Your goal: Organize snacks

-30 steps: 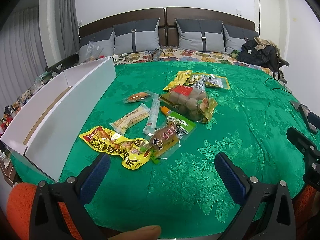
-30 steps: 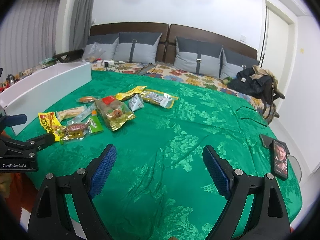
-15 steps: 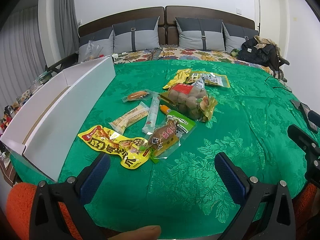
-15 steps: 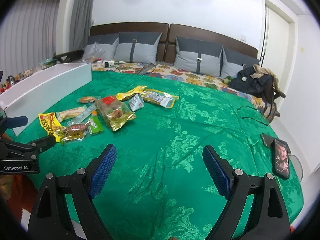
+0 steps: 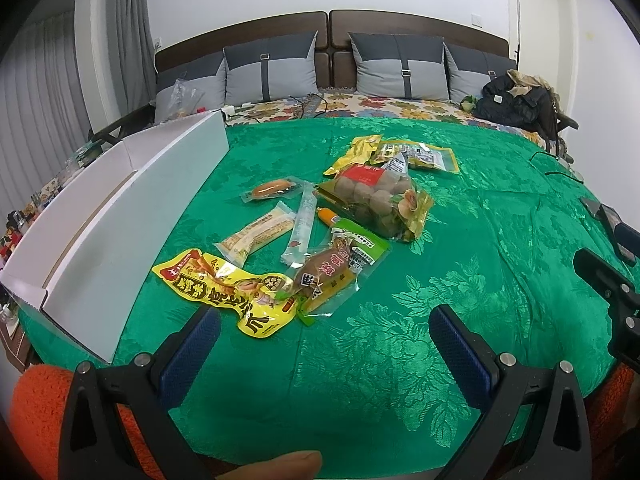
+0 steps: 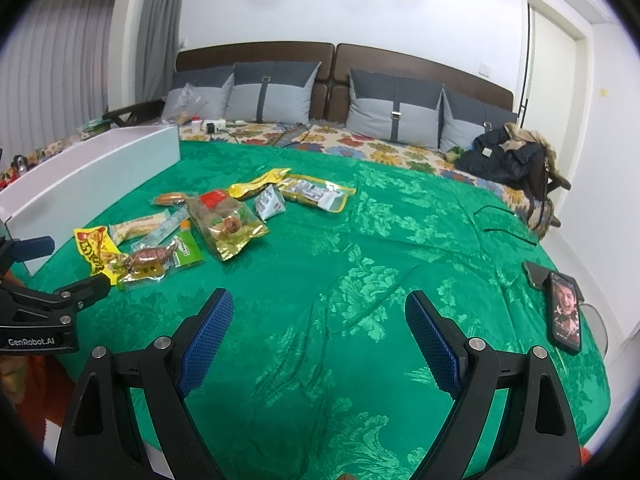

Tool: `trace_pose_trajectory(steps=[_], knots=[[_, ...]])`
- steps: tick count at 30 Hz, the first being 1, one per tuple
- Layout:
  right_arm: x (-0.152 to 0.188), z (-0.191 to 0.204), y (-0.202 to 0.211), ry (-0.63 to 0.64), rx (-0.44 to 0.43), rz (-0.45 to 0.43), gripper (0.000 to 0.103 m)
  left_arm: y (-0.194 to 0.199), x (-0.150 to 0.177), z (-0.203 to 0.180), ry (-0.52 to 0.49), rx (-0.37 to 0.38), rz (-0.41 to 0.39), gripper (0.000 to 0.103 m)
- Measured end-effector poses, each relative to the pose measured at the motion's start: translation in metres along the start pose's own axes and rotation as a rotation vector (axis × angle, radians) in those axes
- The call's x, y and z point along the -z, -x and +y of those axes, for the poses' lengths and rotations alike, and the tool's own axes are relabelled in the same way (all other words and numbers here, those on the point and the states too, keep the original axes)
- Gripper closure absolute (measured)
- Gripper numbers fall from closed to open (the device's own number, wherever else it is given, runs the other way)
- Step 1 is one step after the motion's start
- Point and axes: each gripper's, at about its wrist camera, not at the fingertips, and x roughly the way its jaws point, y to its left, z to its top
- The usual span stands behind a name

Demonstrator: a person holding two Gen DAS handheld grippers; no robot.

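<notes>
You get even, bright indoor light with soft shadows; both fisheye views bend hard toward black corners, packet (image 5: 227, 290) foil shows glare, and far edges look slightly soft

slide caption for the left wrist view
Open left gripper above snack packets on a green bedspread, white box alongside.
</notes>
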Motion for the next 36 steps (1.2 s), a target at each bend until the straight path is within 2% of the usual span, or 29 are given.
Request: trace_pose_trajectory(steps=[36], knots=[[0.0046, -0.0008, -0.0019, -0.004, -0.002, 0.003, 0.013, -0.0065, 0.0022, 0.0025, 0.001, -0.013, 0.022, 0.000]])
